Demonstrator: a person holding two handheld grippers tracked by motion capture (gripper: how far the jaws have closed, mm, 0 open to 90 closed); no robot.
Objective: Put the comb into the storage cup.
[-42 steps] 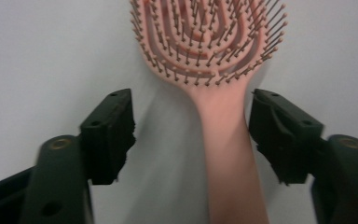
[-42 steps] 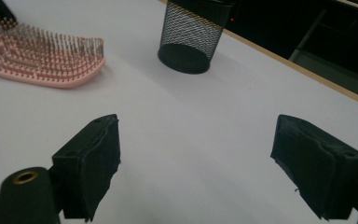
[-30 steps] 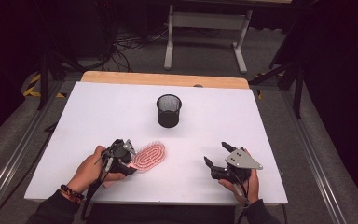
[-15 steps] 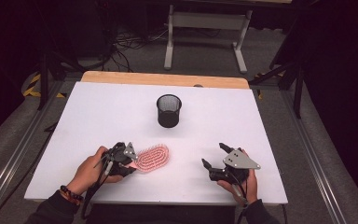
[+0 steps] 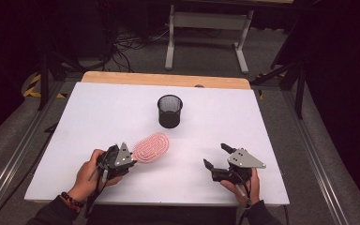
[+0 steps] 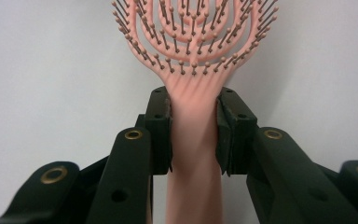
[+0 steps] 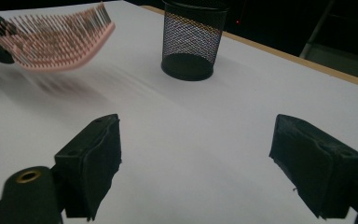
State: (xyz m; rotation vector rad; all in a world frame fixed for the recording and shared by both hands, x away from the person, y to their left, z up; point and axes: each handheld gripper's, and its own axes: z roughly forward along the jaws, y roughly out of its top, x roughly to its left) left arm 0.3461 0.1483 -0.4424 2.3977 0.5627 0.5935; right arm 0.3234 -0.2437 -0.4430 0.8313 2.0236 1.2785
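Note:
A pink hairbrush (image 5: 151,146) with a vented, bristled head is held by its handle at the front left of the white table (image 5: 98,117). My left gripper (image 5: 131,158) is shut on it. Its jaws have just been closing, and in the left gripper view both pads press the handle (image 6: 193,140) just below the head (image 6: 191,91). The right gripper view shows the brush (image 7: 56,44) hovering over its shadow. My right gripper (image 5: 215,155) rests at the front right. Its jaws (image 7: 205,154) have just been opening, with nothing between them.
A black mesh pen cup (image 5: 169,111) stands upright at the table's middle, beyond both grippers; it also shows in the right gripper view (image 7: 193,39). A wooden strip (image 5: 168,79) runs along the far edge. A desk frame and cables lie on the floor behind.
The left jaws have closed on the brush handle, and the brush head has risen off the table and shifted slightly away from me. The right jaws have spread a little wider.

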